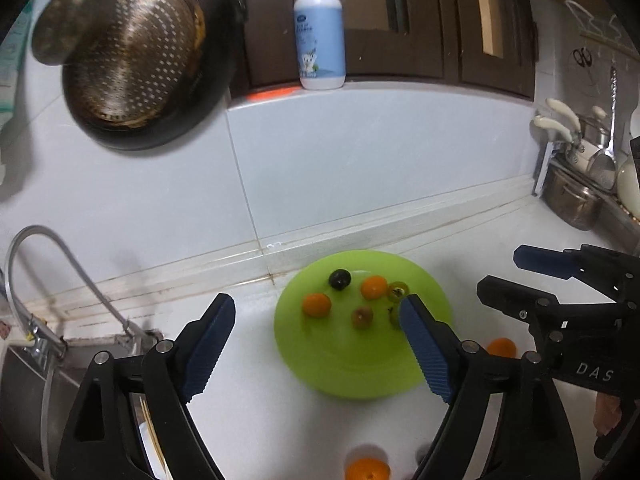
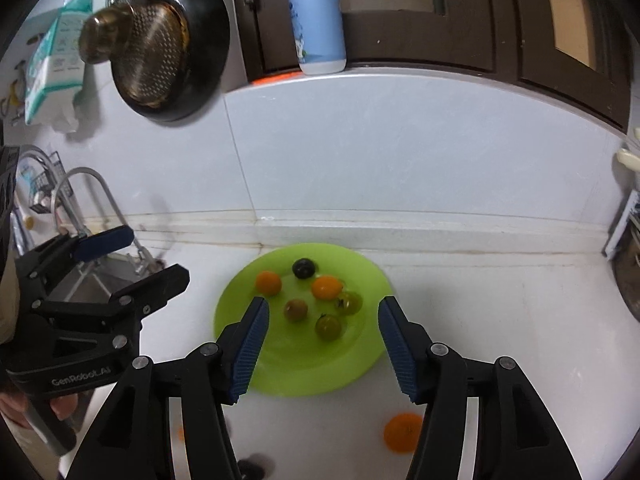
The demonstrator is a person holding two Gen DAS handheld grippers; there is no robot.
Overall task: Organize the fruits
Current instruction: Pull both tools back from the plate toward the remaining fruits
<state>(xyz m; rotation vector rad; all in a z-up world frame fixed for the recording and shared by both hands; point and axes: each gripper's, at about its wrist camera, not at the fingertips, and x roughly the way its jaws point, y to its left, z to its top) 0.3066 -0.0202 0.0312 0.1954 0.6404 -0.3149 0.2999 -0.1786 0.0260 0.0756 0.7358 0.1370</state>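
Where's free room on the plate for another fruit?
The near half of the green plate, toward the claws, is bare. The far half is crowded: black fruit, two orange ones and three darker ones clustered mid-plate. White counter right of the plate is bare too.

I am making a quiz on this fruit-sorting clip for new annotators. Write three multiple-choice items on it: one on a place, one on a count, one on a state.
1. Where does the white and blue pump bottle stand?
A. on the ledge above the white wall tiles
B. on the round lime-green plate
C. in the sink

2. How many small fruits lie on the round lime-green plate?
A. three
B. six
C. nine

3. How do the jaws of the right gripper stand?
A. closed on an orange fruit
B. closed on the plate's rim
C. apart, with nothing held

Key:
1 A, its base rests on the ledge below the dark cabinet.
2 B, the right wrist view shows two orange, one black, one reddish-brown and two greenish.
3 C, both blue pads stand clear of the fruit.
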